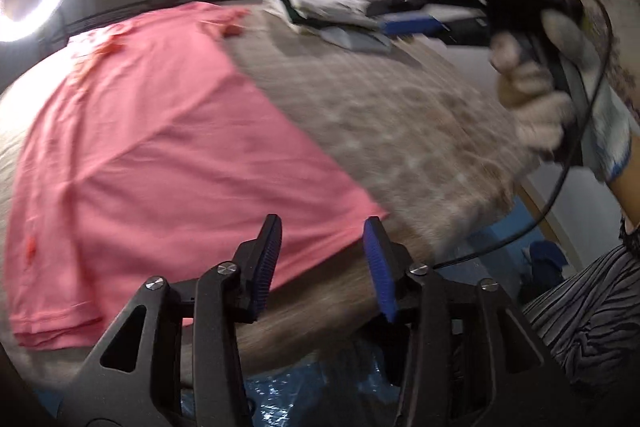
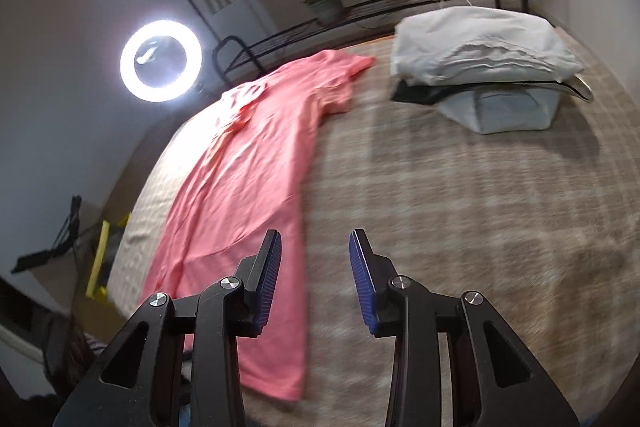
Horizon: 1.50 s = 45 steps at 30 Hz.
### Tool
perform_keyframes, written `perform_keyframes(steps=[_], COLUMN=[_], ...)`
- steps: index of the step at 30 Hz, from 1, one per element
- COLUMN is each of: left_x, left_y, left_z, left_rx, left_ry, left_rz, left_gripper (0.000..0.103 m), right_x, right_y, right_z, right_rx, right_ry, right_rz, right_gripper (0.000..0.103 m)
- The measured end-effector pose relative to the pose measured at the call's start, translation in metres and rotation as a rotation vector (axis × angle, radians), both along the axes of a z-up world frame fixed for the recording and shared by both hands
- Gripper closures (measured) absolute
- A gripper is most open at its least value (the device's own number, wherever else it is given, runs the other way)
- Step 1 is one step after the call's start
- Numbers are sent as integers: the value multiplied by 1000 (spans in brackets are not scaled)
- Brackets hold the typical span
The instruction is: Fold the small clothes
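The pink shirt point(image 2: 240, 163) lies flat on the plaid-covered bed point(image 2: 460, 227), folded lengthwise into a long strip that runs from the near edge toward the far-left corner, one short sleeve point(image 2: 352, 67) spread out at the far end. In the left wrist view its hem point(image 1: 60, 323) shows as stacked layers near the bed's near edge; motion blur softens the cloth there, and the far collar area is washed out by glare.

Toward the far-right corner sits a pile of folded clothes point(image 2: 480, 55), white on top with a dark layer beneath; what the lower pieces are is hard to tell.

The left gripper point(image 1: 324, 263) hovers over the shirt's near corner, jaws apart, nothing between them. The right gripper point(image 2: 314, 279) hangs above the shirt's right edge, jaws likewise parted and empty. In the left wrist view a gloved hand point(image 1: 536, 99) grips its handle, cable trailing down.

A ring light point(image 2: 160, 61) glows beyond the bed's far-left side.
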<state>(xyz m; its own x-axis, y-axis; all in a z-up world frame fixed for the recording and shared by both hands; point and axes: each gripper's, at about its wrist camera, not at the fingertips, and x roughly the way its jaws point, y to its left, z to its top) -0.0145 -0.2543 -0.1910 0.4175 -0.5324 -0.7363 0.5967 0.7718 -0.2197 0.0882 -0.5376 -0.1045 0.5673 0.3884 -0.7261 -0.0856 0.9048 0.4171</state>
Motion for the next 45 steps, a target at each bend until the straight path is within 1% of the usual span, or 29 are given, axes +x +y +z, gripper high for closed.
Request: perform_keyframes(steps=[3, 8, 11, 12, 13, 14, 15, 17, 20, 24, 26, 27, 28, 32, 35, 36, 37, 38, 39, 40, 41, 43, 45], left_x=[1, 8, 10, 12, 14, 18, 22, 34, 42, 40, 40, 39, 39, 40, 42, 43, 43, 44, 45, 47, 47, 45, 43], left_y=[-26, -49, -53, -54, -54, -53, -50, -37, -16, 7, 11, 13, 13, 13, 12, 12, 12, 13, 13, 14, 16, 18, 21], left_z=[-9, -25, -27, -28, -29, -30, -31, -32, -26, -15, -13, -12, -11, -12, -12, -12, -13, -14, -14, -14, -13, -8, -3], left_rx=[24, 57, 58, 64, 67, 79, 70, -5, -86, -152, -160, -162, -163, -171, -172, -172, -175, -182, -191, -199, -215, -239, -252], left_ry=[15, 54, 25, 14, 2, -14, -7, 70, 141, 164, 165, 163, 161, 164, 163, 161, 162, 172, 183, 191, 202, 206, 190], left_rz=[-30, -50, -45, -39, -29, -4, 5, 32, 81, 121, 127, 129, 130, 132, 121, 119, 119, 118, 118, 118, 119, 121, 123], left_gripper=[55, 54, 55, 60, 69, 93, 99, 102, 103, 103, 103, 103, 103, 103, 103, 103, 103, 103, 103, 103, 103, 103, 103], right_x=[14, 40, 61, 71, 78, 86, 95, 113, 138, 170, 186, 194, 200, 225, 241, 243, 247, 250, 254, 257, 259, 262, 262], right_y=[-13, -27, -30, -28, -26, -23, -18, -8, 7, 19, 21, 20, 19, 14, 14, 15, 17, 20, 23, 27, 31, 33, 29], right_z=[-9, -18, -22, -24, -25, -27, -29, -34, -42, -55, -62, -67, -72, -91, -101, -102, -103, -103, -104, -104, -102, -94, -79], right_rx=[12, 65, 118, 128, 128, 122, 119, 123, 111, 126, 141, 162, 185, 217, 241, 249, 256, 258, 256, 238, 202, 167, 162], right_ry=[14, 38, 45, 49, 51, 54, 57, 66, 75, 92, 101, 104, 109, 139, 160, 151, 139, 136, 137, 149, 148, 119, 77], right_rz=[-3, -19, -32, -29, -27, -23, -19, -4, 5, -13, -42, -65, -87, -173, -211, -215, -209, -197, -181, -162, -164, -157, -163], right_gripper=[69, 69, 66, 65, 65, 65, 65, 65, 65, 65, 63, 59, 58, 58, 57, 57, 58, 73, 102, 100, 102, 102, 102])
